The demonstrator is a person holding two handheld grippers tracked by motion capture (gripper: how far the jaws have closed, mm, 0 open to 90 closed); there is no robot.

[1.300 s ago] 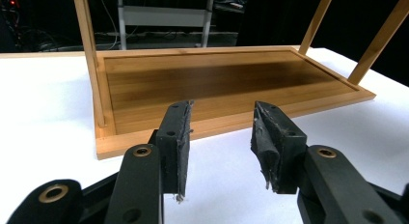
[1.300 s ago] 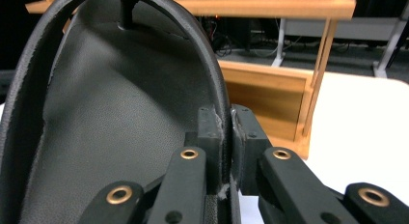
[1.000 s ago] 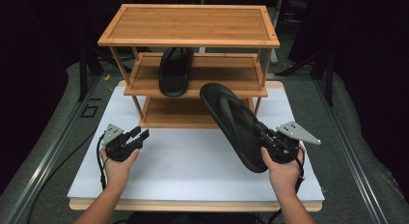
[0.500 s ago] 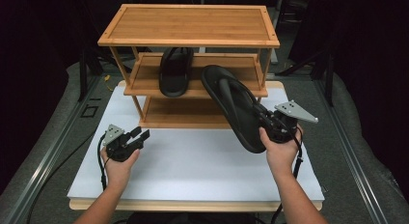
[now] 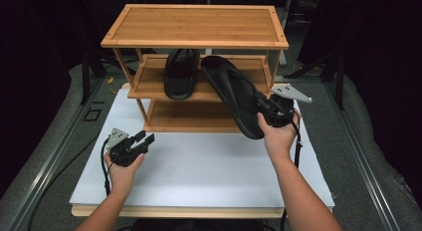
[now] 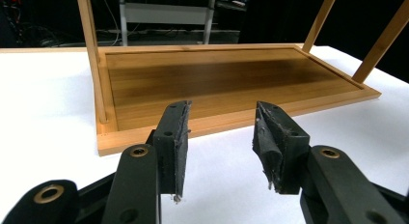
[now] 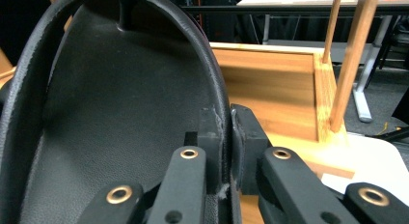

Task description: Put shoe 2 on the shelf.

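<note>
Carried up toward twelve o'clock, the black sandal [image 5: 234, 94] now reaches the middle shelf [image 5: 149, 89], its edge pinched by the right gripper [image 5: 271, 110] (its mate [image 5: 179, 74] sits there); left gripper [image 5: 142, 141] idles, jaws apart.

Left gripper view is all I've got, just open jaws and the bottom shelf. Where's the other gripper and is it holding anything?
Observer: The right gripper is shut on the rim of a black sandal, near its heel.
Operator: Where is that sandal relative to the rack?
Observer: It is held tilted in front of the middle shelf, toe toward the shelf.
Operator: Anything already on that shelf?
Observer: Yes, a second black sandal lies on it, left of the held one.
</note>
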